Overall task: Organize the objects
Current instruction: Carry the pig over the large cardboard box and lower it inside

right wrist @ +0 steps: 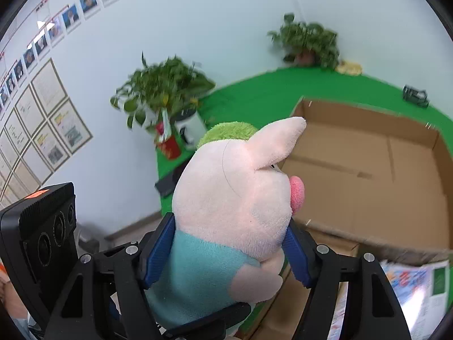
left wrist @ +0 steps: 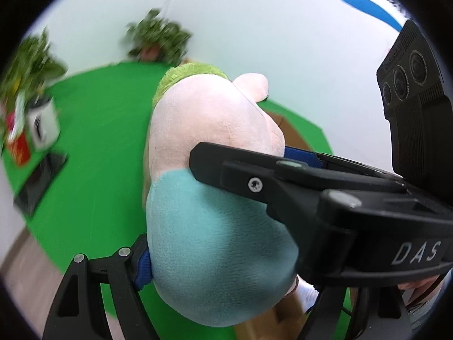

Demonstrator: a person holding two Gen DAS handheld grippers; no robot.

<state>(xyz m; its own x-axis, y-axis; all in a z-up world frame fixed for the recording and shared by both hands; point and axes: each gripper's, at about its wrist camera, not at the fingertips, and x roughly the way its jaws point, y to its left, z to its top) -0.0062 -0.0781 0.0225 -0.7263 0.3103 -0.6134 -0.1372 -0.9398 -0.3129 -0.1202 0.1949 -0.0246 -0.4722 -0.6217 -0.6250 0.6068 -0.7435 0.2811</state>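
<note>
The right tool (right wrist: 229,255) grips a plush pig (right wrist: 235,198) between its two blue pads (right wrist: 158,255), one pressed into the turquoise shirt at the toy's back, the other tucked under its chin. The pig sits upright between the fingers, pink snout toward the right, green hat on the far side of its head.

The left tool (left wrist: 215,221) holds the same toy from the other side: its lower blue pad (left wrist: 143,269) presses into the turquoise body, and its other finger lies across the toy where the pink head meets the shirt. Both tools are clenched on the pig, which hangs off the green desk (right wrist: 254,96).

Ahead of the right tool and to its right lies an open cardboard box (right wrist: 368,164), nothing visible inside it. Ahead and to the left stand a potted plant (right wrist: 164,90), a white mug (right wrist: 189,127) and a red container (right wrist: 170,147); a second plant (right wrist: 308,42) stands at the desk's far edge.
</note>
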